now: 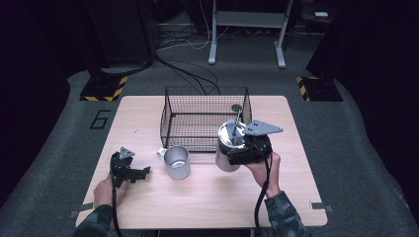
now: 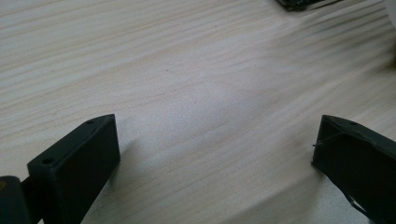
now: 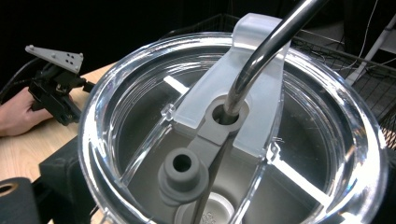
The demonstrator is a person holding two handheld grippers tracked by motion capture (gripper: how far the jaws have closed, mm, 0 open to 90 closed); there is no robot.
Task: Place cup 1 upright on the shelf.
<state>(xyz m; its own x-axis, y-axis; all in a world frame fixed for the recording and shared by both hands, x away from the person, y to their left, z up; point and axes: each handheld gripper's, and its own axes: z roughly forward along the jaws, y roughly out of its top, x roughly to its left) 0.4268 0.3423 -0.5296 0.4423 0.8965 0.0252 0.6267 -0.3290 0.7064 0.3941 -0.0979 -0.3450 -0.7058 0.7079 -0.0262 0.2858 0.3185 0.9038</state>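
A steel tumbler (image 1: pixel 224 159) with a clear lid (image 3: pixel 140 93) and a bent metal straw (image 3: pixel 261 51) sits between the jaws of my right gripper (image 1: pixel 236 152), which is shut on it. It leans a little, just in front of the wire basket's (image 1: pixel 205 118) right front corner. A steel mug (image 1: pixel 177 162) stands on the table in front of the basket, handle to the left. My left gripper (image 1: pixel 140 174) lies low on the table left of the mug, open, with bare wood between its jaws (image 2: pixel 215 144).
The light wooden table (image 1: pixel 207 202) has bare room along its front and left. The black wire basket stands at the back centre. Beyond the table are a dark floor, cables and stand legs (image 1: pixel 212 34). The left gripper (image 3: pixel 56 88) and a hand show far off in the right gripper view.
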